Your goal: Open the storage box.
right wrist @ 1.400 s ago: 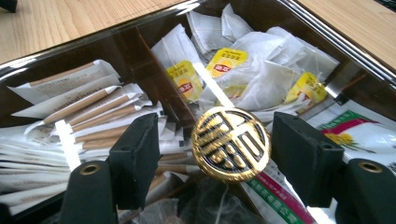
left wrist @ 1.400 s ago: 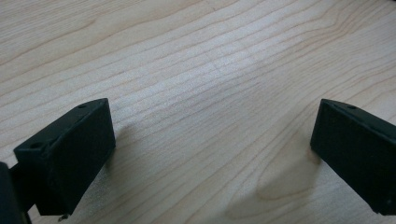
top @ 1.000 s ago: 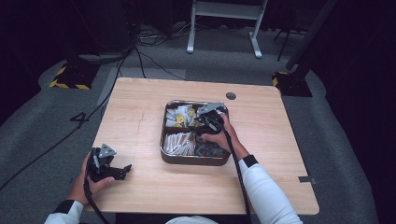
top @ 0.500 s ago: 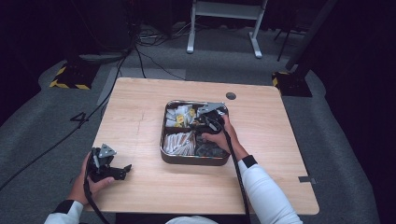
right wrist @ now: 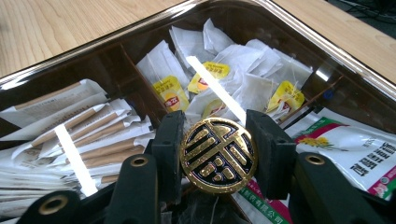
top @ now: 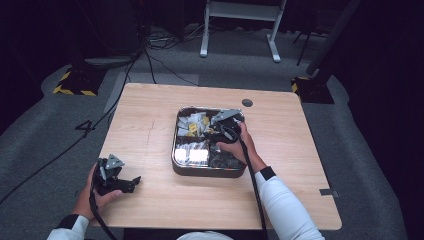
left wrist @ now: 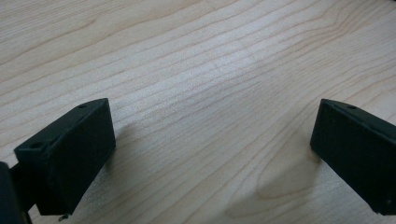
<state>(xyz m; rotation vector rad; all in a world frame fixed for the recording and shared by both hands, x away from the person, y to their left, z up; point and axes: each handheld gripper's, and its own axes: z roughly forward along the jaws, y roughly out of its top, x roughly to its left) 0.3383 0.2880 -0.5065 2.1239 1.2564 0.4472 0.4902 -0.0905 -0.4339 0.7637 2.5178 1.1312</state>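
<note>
We are holding the right gripper (top: 220, 131) over the middle of a divided metal tray (top: 176, 150) on the desk (top: 150, 115). In the right gripper view its jaws are closing on a round black knob with a gold pattern (right wrist: 218, 155), one jaw pressing each side of it. Beyond the knob, one compartment is holding white tea bags (right wrist: 219, 70) with yellow tags, and another is holding long paper sachets (right wrist: 88, 130). A white packet with green and red print (right wrist: 355, 149) is lying to the right of the knob.

We are resting the left gripper (top: 115, 179) near the desk's front left corner, well apart from the tray. In the left gripper view its jaws are standing wide open over bare wood, gripping nothing.
</note>
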